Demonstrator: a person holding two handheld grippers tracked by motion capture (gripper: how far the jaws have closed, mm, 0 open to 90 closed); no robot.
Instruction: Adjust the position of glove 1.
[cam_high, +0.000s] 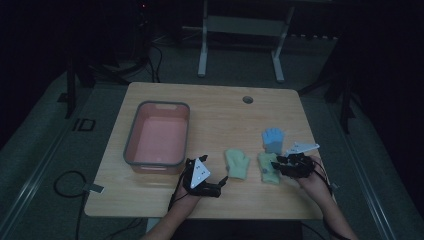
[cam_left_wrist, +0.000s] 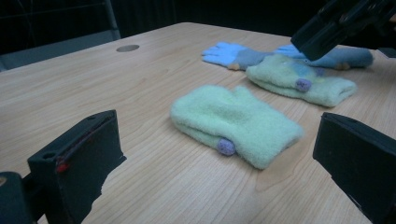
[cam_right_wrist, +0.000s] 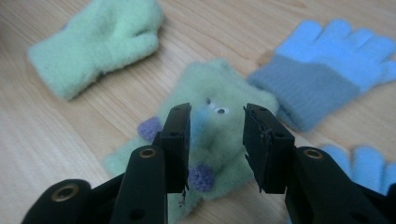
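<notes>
A person sits at a wooden table in a dim room with a black gripper in each hand. The right gripper hangs just over a green mitten that lies flat on the table. Seen from the right gripper view, this mitten has little purple bobbles and a small face on it, and the two black jaws stand a little apart above it with nothing pinched between them. They are not touching the wool. The left gripper rests low near the front edge of the table. Its jaws are wide open and hold nothing. In the left gripper view they point at a second green mitten, which lies flat just ahead of them with a purple bobble on its side. In the high view this second mitten sits between the two grippers, near the first mitten but not touching it. A blue glove lies just behind the mitten under the right gripper. In the right gripper view the blue glove has light blue fingers and a darker grey-blue cuff, and the fingers of another blue glove peek in at the lower right. A pink tub with a grey rim sits on the left side of the table, well apart from the mittens.
</notes>
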